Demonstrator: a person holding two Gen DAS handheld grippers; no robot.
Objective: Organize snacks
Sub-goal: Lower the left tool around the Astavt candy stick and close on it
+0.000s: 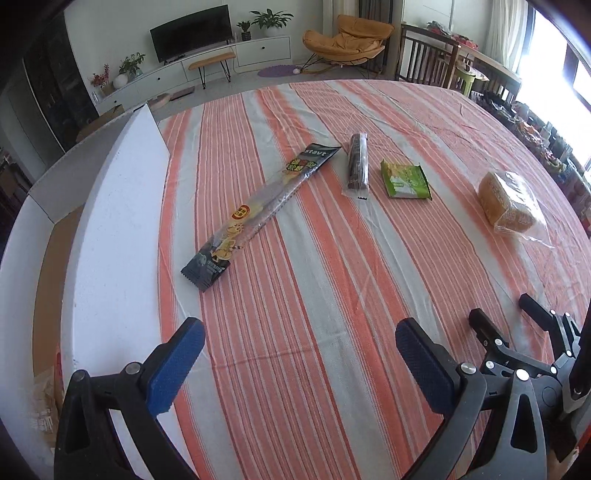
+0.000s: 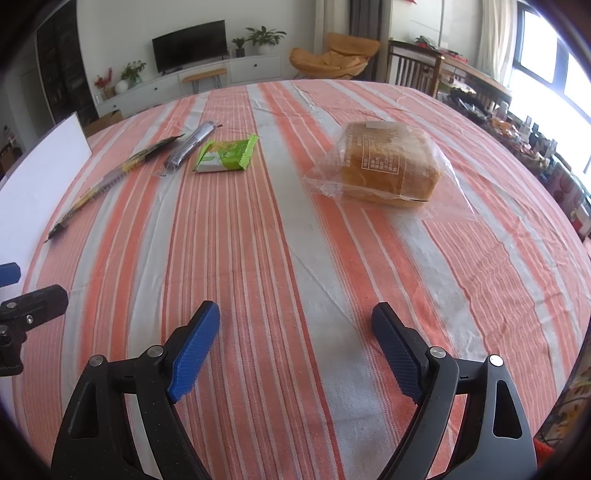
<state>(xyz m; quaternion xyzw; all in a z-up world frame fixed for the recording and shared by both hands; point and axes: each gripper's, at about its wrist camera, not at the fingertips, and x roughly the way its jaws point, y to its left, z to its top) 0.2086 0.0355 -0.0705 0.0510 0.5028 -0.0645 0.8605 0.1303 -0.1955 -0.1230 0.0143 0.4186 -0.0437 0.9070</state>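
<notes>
Four snacks lie spread in a loose row across the middle of the left wrist view, and we read that spacing as deliberate: each sits apart, with room for fingers to come down on either side. The long snack stick [image 1: 258, 214] runs diagonally at centre left; the dark wrapped roll [image 1: 357, 162] lies just to its right, then the green packet [image 1: 405, 180], and the bagged bread [image 1: 508, 203] sits well apart at the right edge. A white box [image 1: 110, 221] with its flap raised stands along the left edge, and we judge it the place the snacks are meant to go.

Our left hand-held gripper [image 1: 299, 365] hangs above bare cloth at lower centre, jaws spread wide with nothing between them. The right hand-held gripper [image 2: 295, 354] is likewise wide apart and empty, with the bread ahead of it.

The table [image 1: 332, 332] wears an orange and grey striped cloth, lightly creased. Beyond it, at the top of the frame, are a television [image 1: 192, 31], potted plants and an orange lounge chair [image 1: 347, 37].
</notes>
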